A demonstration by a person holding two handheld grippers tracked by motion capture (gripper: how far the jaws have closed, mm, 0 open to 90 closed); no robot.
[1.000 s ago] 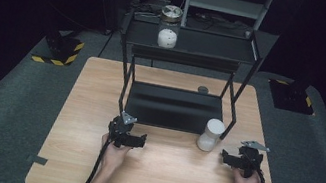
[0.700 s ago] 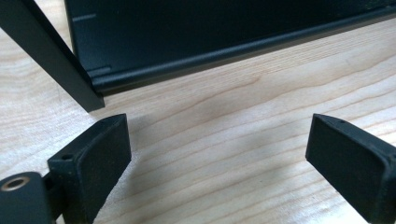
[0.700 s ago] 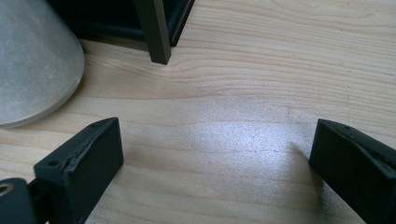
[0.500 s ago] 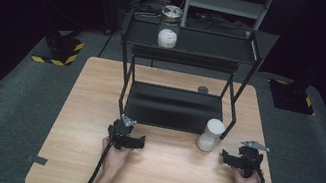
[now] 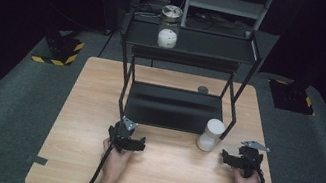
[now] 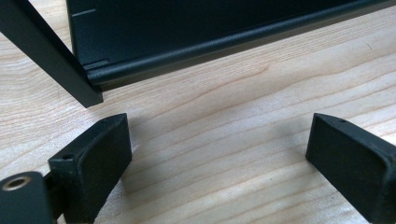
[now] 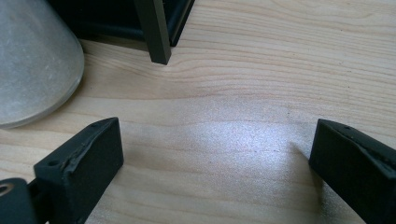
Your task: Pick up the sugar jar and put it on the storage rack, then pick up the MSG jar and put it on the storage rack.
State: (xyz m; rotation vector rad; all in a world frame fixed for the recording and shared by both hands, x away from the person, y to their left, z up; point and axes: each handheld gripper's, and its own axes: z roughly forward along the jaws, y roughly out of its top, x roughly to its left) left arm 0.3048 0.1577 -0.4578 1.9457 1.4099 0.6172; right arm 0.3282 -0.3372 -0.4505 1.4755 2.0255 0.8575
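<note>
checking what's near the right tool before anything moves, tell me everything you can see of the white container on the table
The white container is a small, matte, frosted-looking cylinder with a flat round top, standing upright on the wooden table. It looks closed; what it holds cannot be seen. It stands just in front of the black rack's lower shelf, beside the rack's front right leg; whether it touches the leg cannot be told. In the right gripper view its rounded side meets the wood at upper left. The right tool, jaws open, is clear of it.
</note>
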